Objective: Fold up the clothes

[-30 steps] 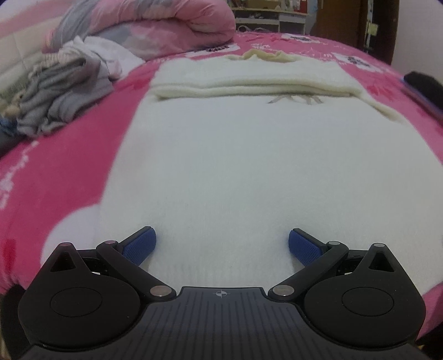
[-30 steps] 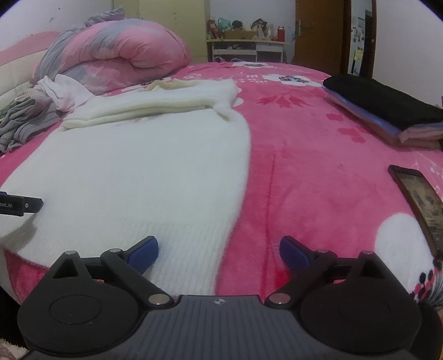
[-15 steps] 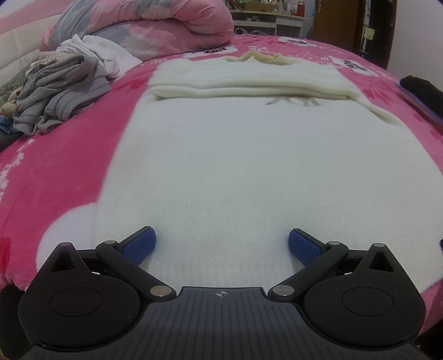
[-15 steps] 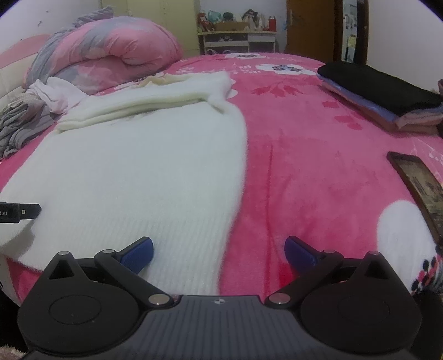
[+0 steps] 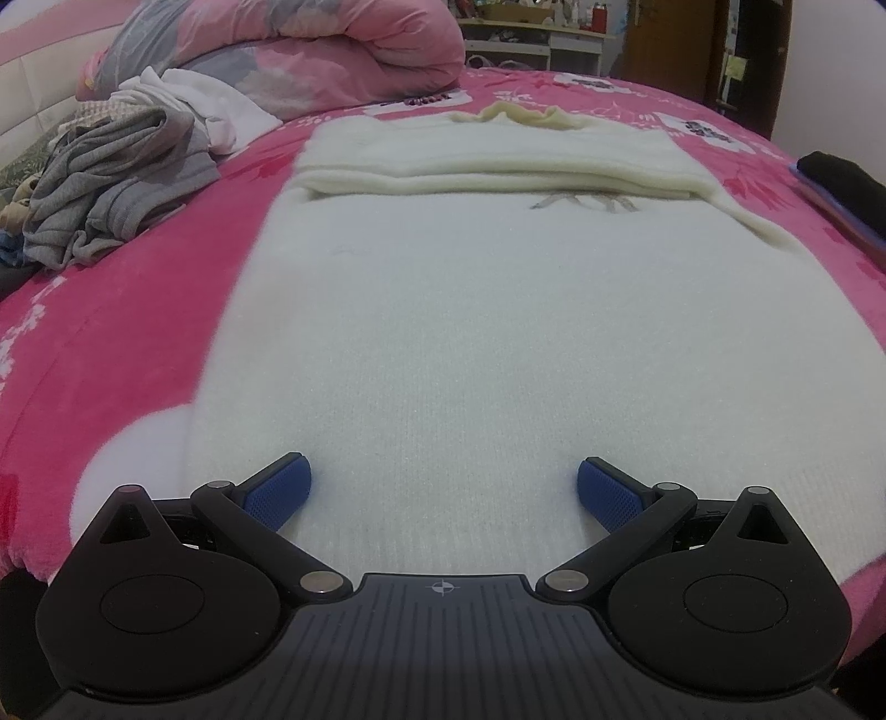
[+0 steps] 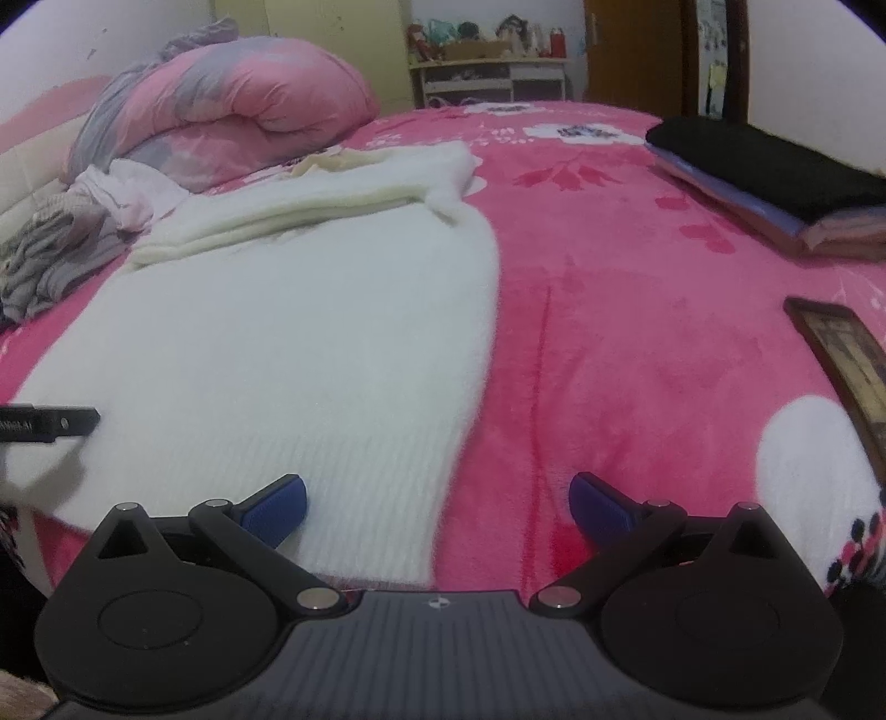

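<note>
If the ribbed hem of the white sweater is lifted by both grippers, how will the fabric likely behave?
The white sweater looks like soft, fuzzy knit, so it will probably drape and sag between grasp points. Its sleeves already lie folded in limp layers, suggesting no stiffness. The plush pink blanket may drag on it slightly.

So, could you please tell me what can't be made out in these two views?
- White sweater: near hem hidden by the left gripper body, left wrist view.
- Picture frame: cut off by the right edge, right wrist view.
- Shelf items: too small, blurred.
- Grey clothes pile: garment types unclear.
</note>
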`<action>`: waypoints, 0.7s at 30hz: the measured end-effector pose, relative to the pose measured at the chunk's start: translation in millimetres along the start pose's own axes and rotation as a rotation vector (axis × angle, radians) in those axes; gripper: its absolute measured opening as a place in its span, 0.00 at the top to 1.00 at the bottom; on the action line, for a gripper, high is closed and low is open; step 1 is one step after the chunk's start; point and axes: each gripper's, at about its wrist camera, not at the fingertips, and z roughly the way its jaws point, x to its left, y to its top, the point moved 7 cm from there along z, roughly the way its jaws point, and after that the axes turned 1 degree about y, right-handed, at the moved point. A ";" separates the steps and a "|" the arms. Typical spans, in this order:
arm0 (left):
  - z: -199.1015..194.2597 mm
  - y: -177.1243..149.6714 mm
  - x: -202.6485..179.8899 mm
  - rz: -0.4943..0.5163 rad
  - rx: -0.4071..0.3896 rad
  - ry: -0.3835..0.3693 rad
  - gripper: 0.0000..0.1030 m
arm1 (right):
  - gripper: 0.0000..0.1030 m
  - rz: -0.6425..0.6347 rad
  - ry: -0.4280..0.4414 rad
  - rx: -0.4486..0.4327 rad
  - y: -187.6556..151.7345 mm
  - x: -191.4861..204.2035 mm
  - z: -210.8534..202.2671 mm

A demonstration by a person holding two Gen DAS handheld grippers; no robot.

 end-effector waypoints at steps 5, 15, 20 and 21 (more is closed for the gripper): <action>-0.4 -1.2 -0.4 0.001 -0.005 0.001 0.00 | 0.00 0.087 0.148 -0.091 15.8 -0.4 -16.3; -1.1 -1.0 0.5 0.005 -0.009 -0.004 0.00 | 0.20 0.162 0.242 -0.071 24.2 -4.5 8.4; -2.0 -2.2 0.8 0.010 -0.017 -0.013 0.00 | 0.35 0.230 0.246 -0.070 22.2 -18.1 12.5; -2.1 -2.2 0.7 0.010 -0.018 -0.016 0.00 | 0.36 0.244 0.246 -0.072 22.0 -20.9 12.5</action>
